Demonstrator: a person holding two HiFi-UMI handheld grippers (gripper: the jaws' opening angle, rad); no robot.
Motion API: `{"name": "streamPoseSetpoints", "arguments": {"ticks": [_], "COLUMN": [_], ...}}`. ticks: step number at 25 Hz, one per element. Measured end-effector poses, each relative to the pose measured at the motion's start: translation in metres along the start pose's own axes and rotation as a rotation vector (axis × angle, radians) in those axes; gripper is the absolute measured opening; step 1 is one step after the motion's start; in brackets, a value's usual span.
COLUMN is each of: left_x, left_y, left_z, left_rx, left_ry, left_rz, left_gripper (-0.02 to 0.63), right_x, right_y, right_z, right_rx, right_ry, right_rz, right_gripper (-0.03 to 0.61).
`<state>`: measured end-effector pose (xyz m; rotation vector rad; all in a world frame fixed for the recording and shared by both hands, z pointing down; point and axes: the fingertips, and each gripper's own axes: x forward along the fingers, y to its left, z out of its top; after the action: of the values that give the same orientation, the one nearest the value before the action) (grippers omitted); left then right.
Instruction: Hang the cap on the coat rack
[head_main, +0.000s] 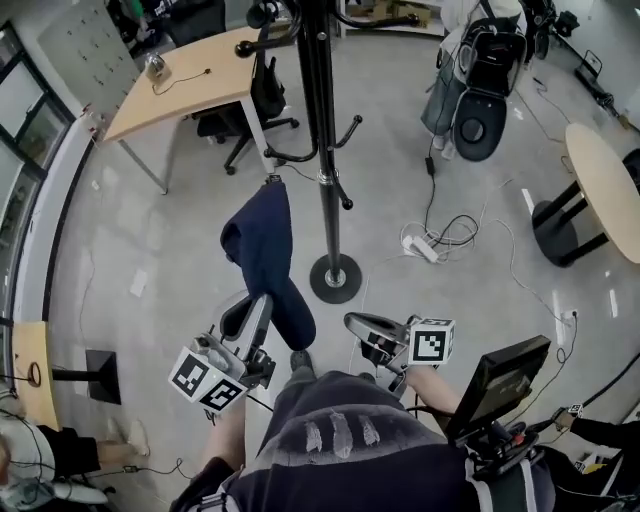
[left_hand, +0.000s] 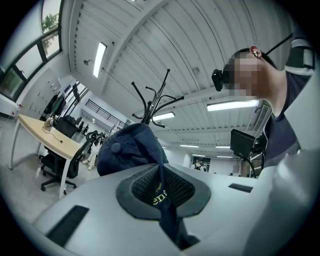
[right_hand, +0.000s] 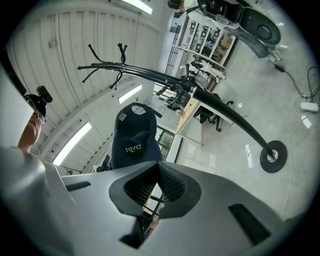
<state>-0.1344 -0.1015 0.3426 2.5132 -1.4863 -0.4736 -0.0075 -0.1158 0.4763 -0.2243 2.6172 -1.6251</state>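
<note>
The left gripper (left_hand: 161, 192) pinches the navy cap (left_hand: 129, 149) by its edge, holding it just beside the rack (head_main: 322, 120), its top near a low hook. The right gripper (right_hand: 157, 186) is pressed together, empty. Bare floor rings the rack's base, with cables (head_main: 450, 235) to its right.

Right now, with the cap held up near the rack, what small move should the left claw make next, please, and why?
Probably ease the left claw up and toward the coat rack, so the cap slips over the lower hook. The claw is shut on the cap's edge, and the cap's top sits just short of that hook, not yet on it.
</note>
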Motion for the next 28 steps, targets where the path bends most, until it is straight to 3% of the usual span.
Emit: {"name": "streamPoseSetpoints", "arguments": {"ticks": [7, 12, 20, 28], "left_x": [-0.015, 0.000, 0.041, 0.081], "left_y": [0.073, 0.113, 0.125, 0.121], "left_z": [0.038, 0.075, 0.125, 0.195], "left_rx": [0.044, 0.092, 0.156, 0.353], "left_ry": [-0.019, -0.067, -0.175, -0.267], "left_rz": [-0.086, -0.123, -0.147, -0.140], "left_gripper": [0.025, 0.025, 0.025, 0.025], "right_x": [0.086, 0.116, 0.111, 0.102], "right_y": [0.008, 0.010, -0.006, -0.016], "right_z": [0.001, 0.003, 0.038, 0.057], "right_rx": [-0.012, -0.012, -0.026, -0.011], "right_ry": [-0.034, -0.053, -0.077, -0.065], "right_rz": [-0.021, -0.023, -0.052, -0.029], "right_gripper": [0.005, 0.005, 0.005, 0.005]}}
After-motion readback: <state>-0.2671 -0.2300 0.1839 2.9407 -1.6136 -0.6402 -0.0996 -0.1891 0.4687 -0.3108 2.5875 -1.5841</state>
